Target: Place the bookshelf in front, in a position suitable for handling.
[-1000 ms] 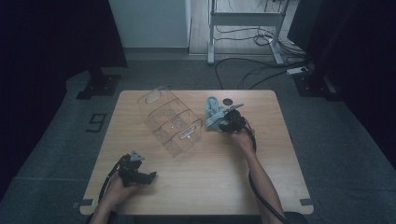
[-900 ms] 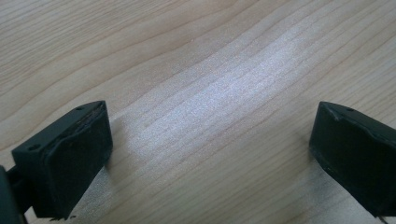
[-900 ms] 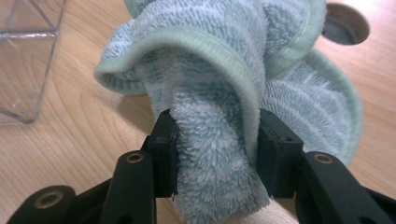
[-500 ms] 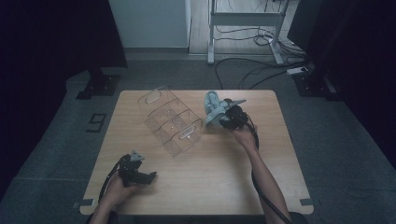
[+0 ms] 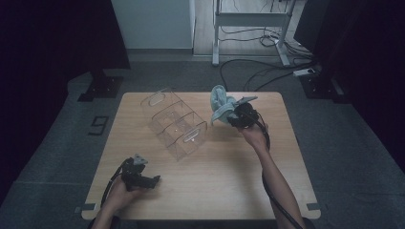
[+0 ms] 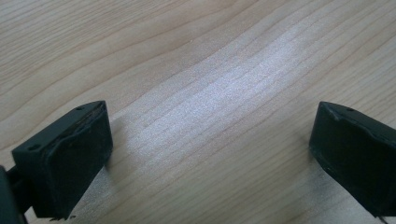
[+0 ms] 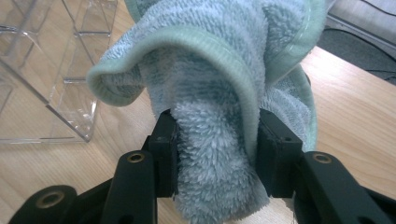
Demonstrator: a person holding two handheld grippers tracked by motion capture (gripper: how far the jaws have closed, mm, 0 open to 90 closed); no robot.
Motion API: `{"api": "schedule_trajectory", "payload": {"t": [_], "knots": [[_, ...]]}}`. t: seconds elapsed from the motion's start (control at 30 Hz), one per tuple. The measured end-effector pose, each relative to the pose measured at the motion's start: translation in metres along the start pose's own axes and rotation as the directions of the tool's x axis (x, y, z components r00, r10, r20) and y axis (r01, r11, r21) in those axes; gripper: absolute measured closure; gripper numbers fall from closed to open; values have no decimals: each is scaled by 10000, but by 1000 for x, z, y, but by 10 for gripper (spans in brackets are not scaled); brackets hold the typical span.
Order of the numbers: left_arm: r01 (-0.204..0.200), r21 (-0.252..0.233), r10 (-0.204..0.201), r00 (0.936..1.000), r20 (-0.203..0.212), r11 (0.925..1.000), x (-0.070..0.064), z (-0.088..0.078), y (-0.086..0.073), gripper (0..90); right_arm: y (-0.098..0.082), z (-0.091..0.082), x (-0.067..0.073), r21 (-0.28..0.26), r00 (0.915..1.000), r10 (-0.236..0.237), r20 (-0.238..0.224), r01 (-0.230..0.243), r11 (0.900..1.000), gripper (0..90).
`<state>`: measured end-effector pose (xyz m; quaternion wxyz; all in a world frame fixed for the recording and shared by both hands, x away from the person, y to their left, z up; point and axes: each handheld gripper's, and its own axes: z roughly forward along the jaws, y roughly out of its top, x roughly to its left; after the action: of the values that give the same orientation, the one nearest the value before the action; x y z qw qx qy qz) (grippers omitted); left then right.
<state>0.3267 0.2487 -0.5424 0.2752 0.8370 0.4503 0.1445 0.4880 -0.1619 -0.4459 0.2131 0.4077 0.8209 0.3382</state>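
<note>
A pale green-blue towel [image 5: 220, 105] hangs bunched in the air over the table's far middle, and my right gripper [image 5: 229, 116] is shut on it. In the right gripper view the thick fold of towel [image 7: 210, 93] is squeezed between both black pads and spills over them. A clear acrylic organizer [image 5: 173, 123] with several compartments stands to the left of the towel; its corner [image 7: 51, 79] sits just beyond the cloth. My left gripper [image 5: 152, 180] rests low at the table's front left, open, with bare wood between its fingers [image 6: 70, 154].
The wooden table [image 5: 239, 191] has free room in the middle and at the right. Cables [image 5: 267, 71] and a metal stand [image 5: 248, 19] lie on the floor beyond the far edge. A black base [image 5: 100, 88] sits on the floor at the far left.
My right gripper has lifted the towel up off the table. The left gripper has stayed where it was.
</note>
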Motion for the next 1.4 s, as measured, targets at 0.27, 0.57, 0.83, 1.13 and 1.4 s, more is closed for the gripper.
{"api": "schedule_trajectory", "payload": {"t": [0.27,0.57,0.83,1.13,1.4], "knots": [[-2,2,2,10000,8,10000,0,0,0,0,-3,-18,0,-148,10000,-17,-57,16,9999,545],[-4,0,4,10000,10,10000,0,0,0,0,-15,-37,3,-251,9998,-118,-183,113,9996,545],[1,30,-1,10000,-16,10000,-1,0,1,0,-28,-55,6,-328,9993,-173,-319,162,9993,545],[16,111,-15,10000,-37,9999,-2,0,2,0,-42,-71,12,-353,9982,-271,-535,252,9991,545],[5,79,-5,10000,-25,10000,-2,0,1,0,-54,-89,14,-391,9979,-267,-586,244,9989,545]]}}
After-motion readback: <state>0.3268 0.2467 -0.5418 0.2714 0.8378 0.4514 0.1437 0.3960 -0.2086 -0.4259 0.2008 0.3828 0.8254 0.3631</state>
